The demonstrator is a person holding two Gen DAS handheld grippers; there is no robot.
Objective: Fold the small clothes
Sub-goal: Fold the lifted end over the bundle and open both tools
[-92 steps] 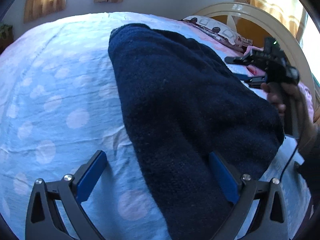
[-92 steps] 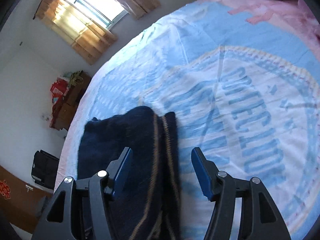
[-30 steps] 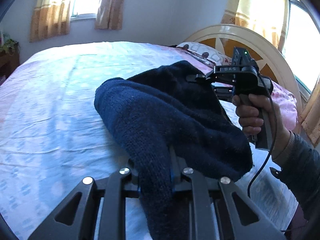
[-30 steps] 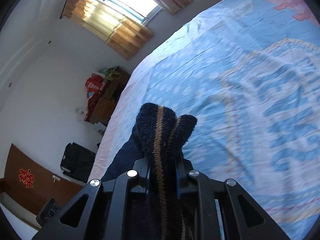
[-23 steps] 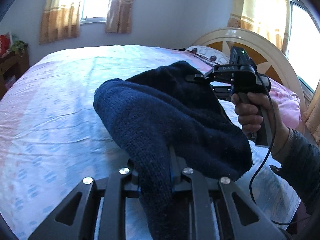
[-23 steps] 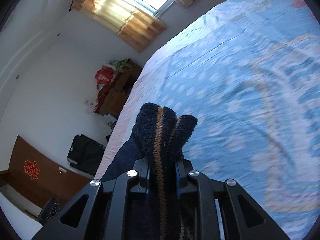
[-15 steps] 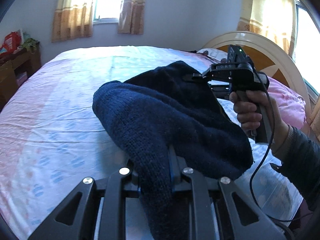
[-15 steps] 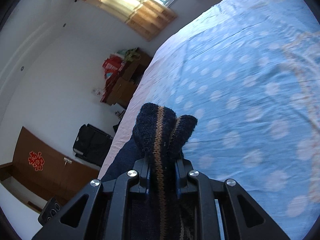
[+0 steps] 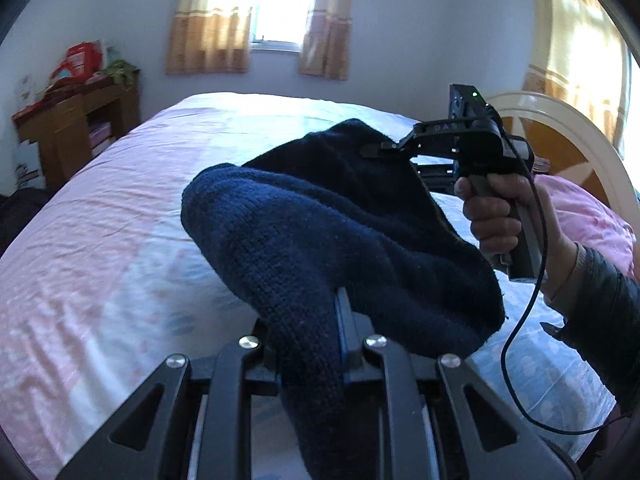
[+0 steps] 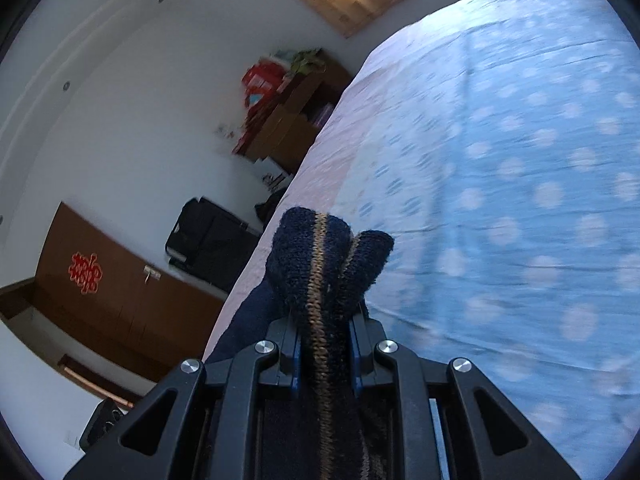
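Navy knit garment held up over the bed by both grippers

Nearest, the left gripper (image 9: 316,344) is clamped on the navy garment (image 9: 320,232), which drapes above the bed (image 9: 100,240); farther along, the right gripper (image 10: 326,340) pinches its tan-striped edge.

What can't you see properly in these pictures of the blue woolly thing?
- Left wrist view: the navy knitted garment hides the left gripper fingertips and the bed beneath it.
- Its shape, sweater or something else, cannot be told: it is bunched.
- Right wrist view: the bedspread pattern is blurred.
- The garment's lower part is cut off by the bottom edge.
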